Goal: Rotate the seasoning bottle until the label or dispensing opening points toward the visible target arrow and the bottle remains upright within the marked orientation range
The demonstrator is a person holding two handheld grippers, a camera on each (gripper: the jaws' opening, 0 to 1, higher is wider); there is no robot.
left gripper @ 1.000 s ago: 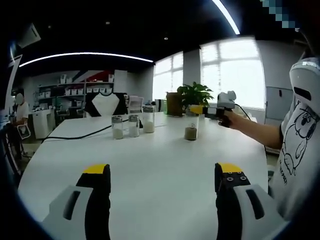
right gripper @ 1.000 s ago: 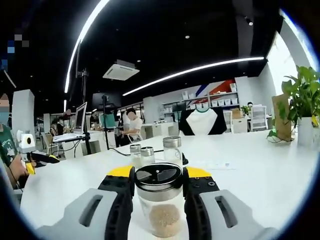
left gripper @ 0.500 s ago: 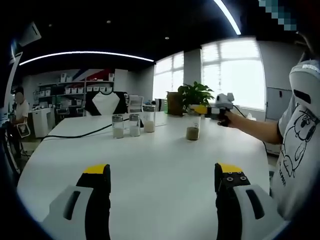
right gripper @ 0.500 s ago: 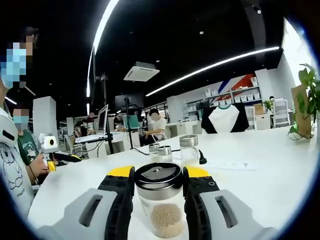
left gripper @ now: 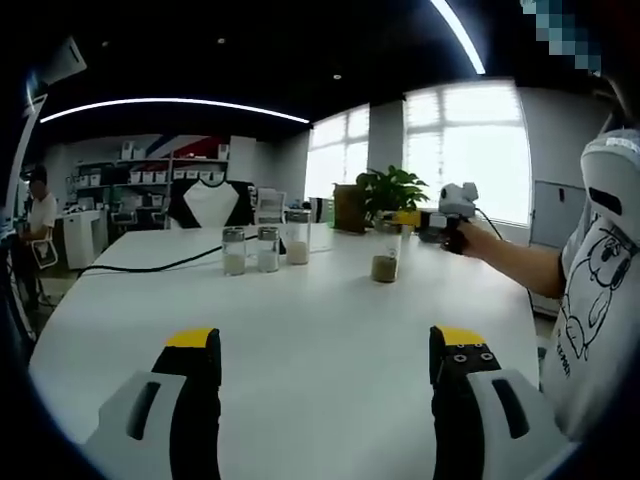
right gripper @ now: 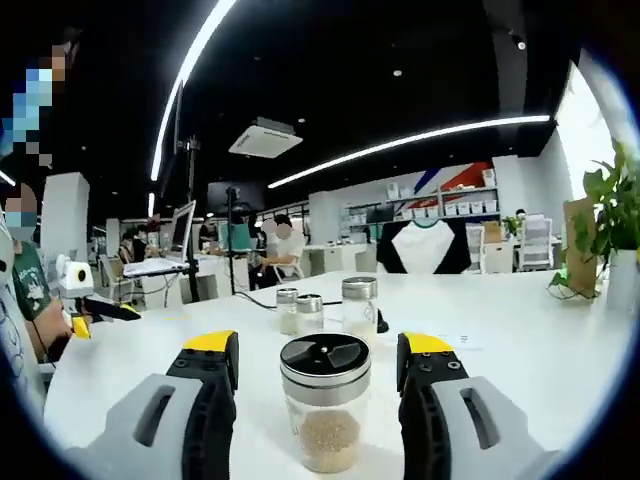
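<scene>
Jaws on the right gripper sit spread wide with the seasoning bottle standing upright between them, a clear gap each side, so it's let go. Left gripper jaws are parted too over bare white table, loads of open room there. Three more shakers cluster toward the far edge near a potted plant. Can't make out any arrow or label on the bottle.
</scene>
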